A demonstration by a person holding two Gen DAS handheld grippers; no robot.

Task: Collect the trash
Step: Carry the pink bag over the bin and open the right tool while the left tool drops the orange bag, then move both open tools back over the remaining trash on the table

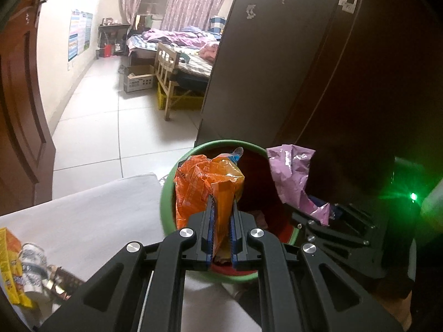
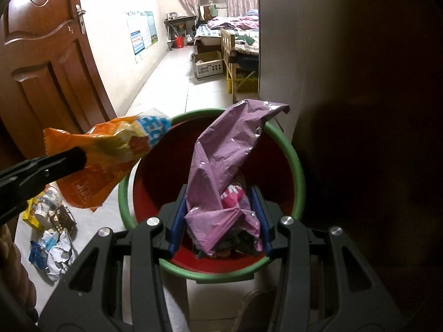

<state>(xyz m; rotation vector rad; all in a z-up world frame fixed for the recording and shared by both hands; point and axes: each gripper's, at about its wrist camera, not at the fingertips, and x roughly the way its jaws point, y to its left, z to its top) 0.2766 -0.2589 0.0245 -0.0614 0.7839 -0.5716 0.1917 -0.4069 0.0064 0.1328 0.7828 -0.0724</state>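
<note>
A red bin with a green rim (image 1: 193, 149) (image 2: 296, 155) stands on the floor below both grippers. My left gripper (image 1: 223, 202) is shut on a crumpled orange snack bag (image 1: 205, 182), held over the bin's left side. In the right wrist view the same orange snack bag (image 2: 110, 155) hangs at the bin's left rim, and only one black finger of the left gripper shows there. My right gripper (image 2: 220, 193) is shut on a crumpled purple plastic bag (image 2: 221, 155) above the bin's mouth. In the left wrist view the purple plastic bag (image 1: 290, 174) shows on the right.
More trash lies on the floor at left: a yellow wrapper (image 1: 11, 265), a white cup (image 2: 45, 207) and crumpled paper (image 2: 58, 251). A brown door (image 2: 41, 55) stands at left, a dark cabinet (image 1: 346, 69) at right. A cardboard box (image 2: 207, 65) and beds lie farther back.
</note>
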